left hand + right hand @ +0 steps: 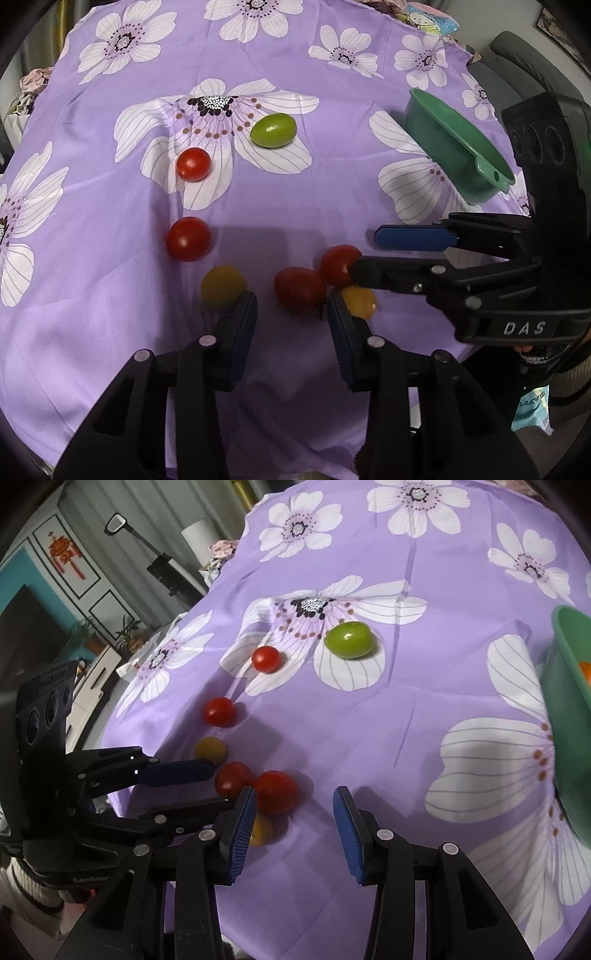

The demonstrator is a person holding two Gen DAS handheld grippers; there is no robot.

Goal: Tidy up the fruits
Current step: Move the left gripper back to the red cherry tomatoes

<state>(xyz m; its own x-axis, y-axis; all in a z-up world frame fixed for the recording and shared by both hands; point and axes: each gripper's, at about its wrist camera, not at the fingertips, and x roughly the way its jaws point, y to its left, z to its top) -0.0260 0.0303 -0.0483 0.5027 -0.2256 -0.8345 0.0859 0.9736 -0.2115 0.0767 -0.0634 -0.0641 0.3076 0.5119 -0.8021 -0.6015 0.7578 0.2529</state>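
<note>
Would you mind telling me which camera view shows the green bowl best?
The left wrist view shows the green bowl best: its whole rim, outer wall and handle tab are visible on the purple cloth. The right wrist view catches only part of it, cut off at the right edge, with something orange inside.

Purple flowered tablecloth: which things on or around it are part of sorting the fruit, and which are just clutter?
Part of the job:
small red tomatoes
small yellow tomatoes
oval green tomato
green plastic bowl

Just lying about:
cartoon-print packet at the cloth's far edge
dark television
potted plants
</note>
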